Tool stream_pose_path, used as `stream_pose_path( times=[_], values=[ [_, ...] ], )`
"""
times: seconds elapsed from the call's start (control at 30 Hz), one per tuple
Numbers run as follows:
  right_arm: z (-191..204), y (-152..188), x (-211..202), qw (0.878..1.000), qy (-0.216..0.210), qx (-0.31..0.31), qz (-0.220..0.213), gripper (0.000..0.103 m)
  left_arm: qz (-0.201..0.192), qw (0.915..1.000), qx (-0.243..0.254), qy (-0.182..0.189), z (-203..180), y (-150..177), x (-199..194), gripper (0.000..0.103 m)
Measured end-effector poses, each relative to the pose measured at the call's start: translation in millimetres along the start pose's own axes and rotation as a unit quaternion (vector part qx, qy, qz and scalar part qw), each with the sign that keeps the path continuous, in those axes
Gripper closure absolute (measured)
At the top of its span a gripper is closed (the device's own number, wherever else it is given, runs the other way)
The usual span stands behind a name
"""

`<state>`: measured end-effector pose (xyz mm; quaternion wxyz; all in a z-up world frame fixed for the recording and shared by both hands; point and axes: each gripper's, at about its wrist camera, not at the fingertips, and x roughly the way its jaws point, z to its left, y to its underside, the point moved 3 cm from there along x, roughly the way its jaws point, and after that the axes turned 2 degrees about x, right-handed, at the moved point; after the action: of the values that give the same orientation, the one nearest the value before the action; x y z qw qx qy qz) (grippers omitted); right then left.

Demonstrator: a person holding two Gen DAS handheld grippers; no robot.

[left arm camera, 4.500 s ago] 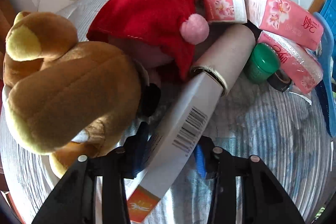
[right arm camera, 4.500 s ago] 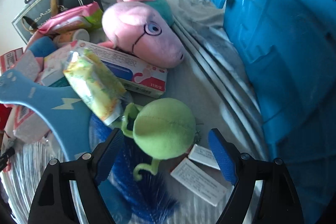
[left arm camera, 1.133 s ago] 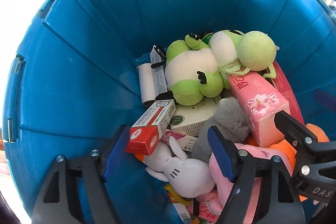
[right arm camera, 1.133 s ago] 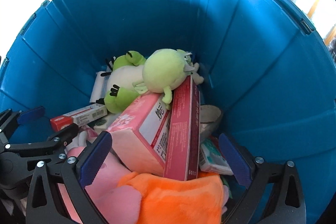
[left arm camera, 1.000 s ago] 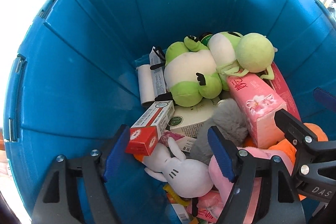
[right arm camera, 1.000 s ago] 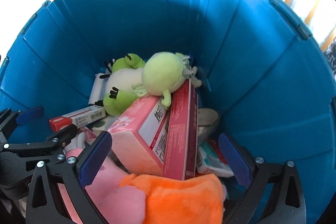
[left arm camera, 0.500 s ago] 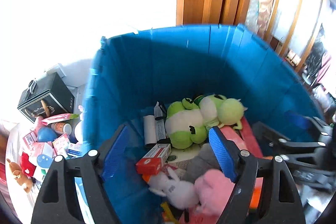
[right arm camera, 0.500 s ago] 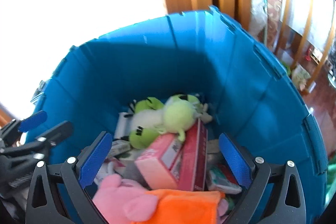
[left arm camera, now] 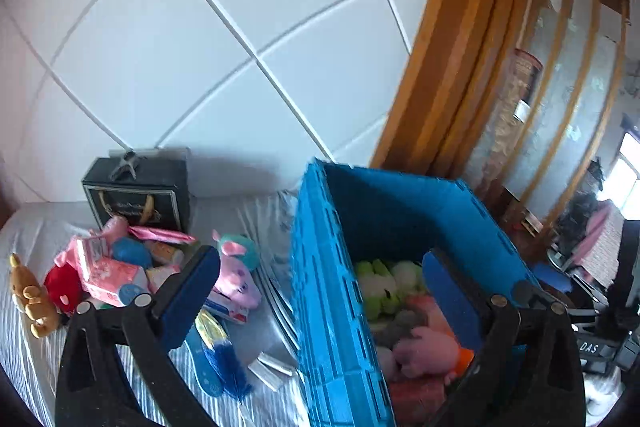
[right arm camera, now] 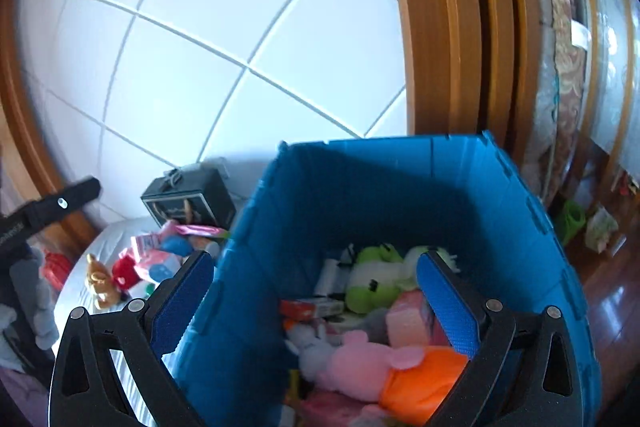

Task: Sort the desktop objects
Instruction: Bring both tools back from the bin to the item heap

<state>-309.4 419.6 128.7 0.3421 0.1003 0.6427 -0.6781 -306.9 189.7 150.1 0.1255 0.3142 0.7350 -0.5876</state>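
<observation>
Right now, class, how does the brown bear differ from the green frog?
The brown bear lies on the striped cloth outside the blue bin, at the pile's edge; the green frog lies inside the bin among other things. The bear is plain brown; the frog is green with a white belly. Both are plush toys, and neither is held.

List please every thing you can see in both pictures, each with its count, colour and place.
Bin: one, blue, on the right of the bed.
Frog toy: one, green and white, inside the bin, at the back.
Pink toy: one, pink with orange cloth, inside the bin, in front.
Red box: one, red and white, inside the bin, on the left.
Pig toy: one, pink, on the bed beside the bin.
Bear toy: one, brown, far left on the bed.
Black box: one, by the wall.
Left gripper: open, empty.
Right gripper: open, empty.
</observation>
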Motion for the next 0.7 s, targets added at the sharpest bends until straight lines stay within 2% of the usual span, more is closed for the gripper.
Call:
stream_pose_path(
  times=[0.07, 0.17, 0.27, 0.43, 0.57, 0.7],
  values=[
    [23.8, 4.0, -9.7, 1.0, -0.024, -0.011, 0.002, 0.0, 0.02, 0.9994, -0.013, 0.027, 11.9, 7.0, -5.0, 0.0],
    [64.6, 13.9, -20.4, 0.999, -0.037, -0.034, -0.005, 0.0, 0.022, 0.9995, 0.009, 0.021, 31.2, 20.8, -12.8, 0.0],
    [105.1, 22.4, -19.6, 0.997, -0.053, -0.047, -0.006, 0.0, 0.026, 0.9988, 0.031, -0.027, 67.7, 34.4, -21.8, 0.0],
    [172.4, 27.9, 9.9, 0.996, -0.069, -0.052, 0.012, 0.0, 0.035, 0.9934, 0.034, -0.104, 160.1, 50.4, -25.1, 0.0],
    [224.0, 32.4, 47.2, 0.994, -0.091, -0.048, 0.029, 0.0, 0.052, 0.9853, 0.02, -0.161, 239.2, 62.9, -22.9, 0.0],
    [273.0, 42.9, 113.9, 0.991, -0.112, -0.018, 0.067, 0.0, 0.092, 0.9744, -0.006, -0.205, 315.2, 79.9, -4.9, 0.0]
  ],
)
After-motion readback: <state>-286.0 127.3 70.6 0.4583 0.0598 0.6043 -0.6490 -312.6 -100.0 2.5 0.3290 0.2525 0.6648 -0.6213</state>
